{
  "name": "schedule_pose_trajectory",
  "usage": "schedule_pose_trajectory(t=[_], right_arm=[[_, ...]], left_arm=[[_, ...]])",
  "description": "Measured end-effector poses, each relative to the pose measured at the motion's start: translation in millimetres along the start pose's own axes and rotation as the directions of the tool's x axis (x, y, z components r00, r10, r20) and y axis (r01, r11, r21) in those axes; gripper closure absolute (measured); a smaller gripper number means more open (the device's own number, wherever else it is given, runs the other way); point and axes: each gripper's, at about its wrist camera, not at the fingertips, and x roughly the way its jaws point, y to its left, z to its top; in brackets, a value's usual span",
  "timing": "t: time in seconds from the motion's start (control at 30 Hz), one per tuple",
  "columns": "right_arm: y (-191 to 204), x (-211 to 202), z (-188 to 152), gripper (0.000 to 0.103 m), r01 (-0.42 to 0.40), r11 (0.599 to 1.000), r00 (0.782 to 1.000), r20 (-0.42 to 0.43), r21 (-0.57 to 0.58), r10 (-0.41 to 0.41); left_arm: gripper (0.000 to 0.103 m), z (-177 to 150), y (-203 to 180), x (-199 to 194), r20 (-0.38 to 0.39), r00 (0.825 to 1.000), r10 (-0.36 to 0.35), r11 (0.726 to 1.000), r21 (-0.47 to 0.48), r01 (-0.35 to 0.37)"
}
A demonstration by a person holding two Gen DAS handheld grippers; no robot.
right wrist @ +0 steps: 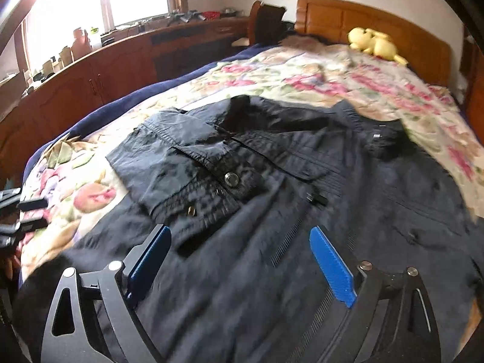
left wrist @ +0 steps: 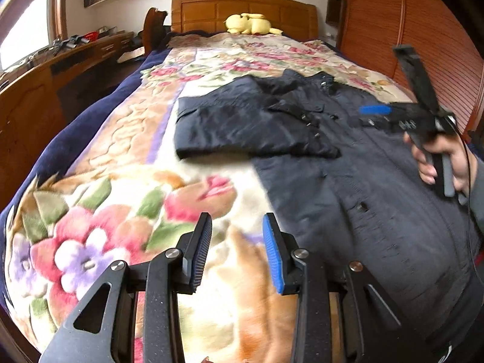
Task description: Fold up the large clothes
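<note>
A dark navy jacket (left wrist: 348,169) (right wrist: 317,187) lies front up on the flowered blanket (left wrist: 127,211) (right wrist: 317,75), collar toward the headboard. One sleeve (left wrist: 236,121) (right wrist: 181,166) is folded across its chest. My left gripper (left wrist: 237,224) hangs open over the bare blanket just left of the jacket's hem, nothing between its fingers. In the right wrist view its fingers (right wrist: 31,204) show at the left edge. My right gripper (right wrist: 239,231) stands wide open over the jacket's lower front, holding nothing. A hand carries it at the right of the left wrist view, where its blue pad (left wrist: 375,110) shows.
A yellow plush toy (left wrist: 249,24) (right wrist: 375,42) lies by the wooden headboard (left wrist: 242,9). Low wooden cabinets (left wrist: 60,69) (right wrist: 106,72) with clutter run along the bed's left side under a bright window. A wooden wardrobe (left wrist: 393,15) stands at the right.
</note>
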Motion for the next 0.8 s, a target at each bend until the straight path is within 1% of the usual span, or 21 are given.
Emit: schedule_pose_trajectory(t=[0.13, 0.27, 0.33, 0.43, 0.53, 0.57, 0.63, 0.7, 0.77, 0.8], right_arm=[[-3, 44, 19, 0.013, -0.02, 1.0, 0.999, -0.041, 0.003, 0.02], [-6, 81, 29, 0.013, -0.022, 0.999, 0.996, -0.089, 0.033, 0.025], [-7, 93, 33, 0.013, -0.02, 0.999, 0.995, -0.102, 0.047, 0.025], [-8, 108, 41, 0.013, -0.038, 0.997, 0.993, -0.112, 0.071, 0.046], [-9, 120, 43, 0.013, -0.071, 0.992, 0.987, -0.136, 0.108, 0.085], [-9, 123, 44, 0.013, -0.051, 0.991, 0.985, -0.156, 0.126, 0.07], [-4, 125, 43, 0.013, -0.05, 0.992, 0.986, -0.155, 0.114, 0.067], [5, 128, 41, 0.019, -0.036, 0.996, 0.985, -0.163, 0.076, 0.048], [15, 129, 41, 0.035, -0.038, 0.998, 0.986, -0.16, 0.049, 0.045], [20, 128, 40, 0.04, -0.038, 0.998, 0.987, -0.156, 0.043, 0.045]], left_arm=[[0.067, -12, 10, 11, -0.021, 1.0, -0.006, 0.999, -0.032, 0.006], [0.067, -18, 17, 17, -0.018, 1.0, -0.002, 0.998, -0.061, 0.001], [0.067, -19, 19, 17, -0.012, 1.0, 0.003, 0.998, -0.066, -0.004], [0.067, -19, 21, 20, -0.02, 1.0, 0.02, 0.997, -0.074, -0.021], [0.067, -20, 24, 22, -0.022, 0.999, 0.024, 0.996, -0.084, -0.026], [0.067, -21, 25, 22, -0.023, 0.999, 0.028, 0.996, -0.089, -0.03], [0.067, -21, 26, 23, -0.023, 0.999, 0.031, 0.995, -0.097, -0.033], [0.067, -21, 27, 24, -0.028, 0.999, 0.039, 0.994, -0.101, -0.042], [0.067, -22, 28, 26, -0.039, 0.998, 0.049, 0.993, -0.102, -0.053], [0.067, -22, 27, 26, -0.039, 0.998, 0.049, 0.993, -0.101, -0.053]])
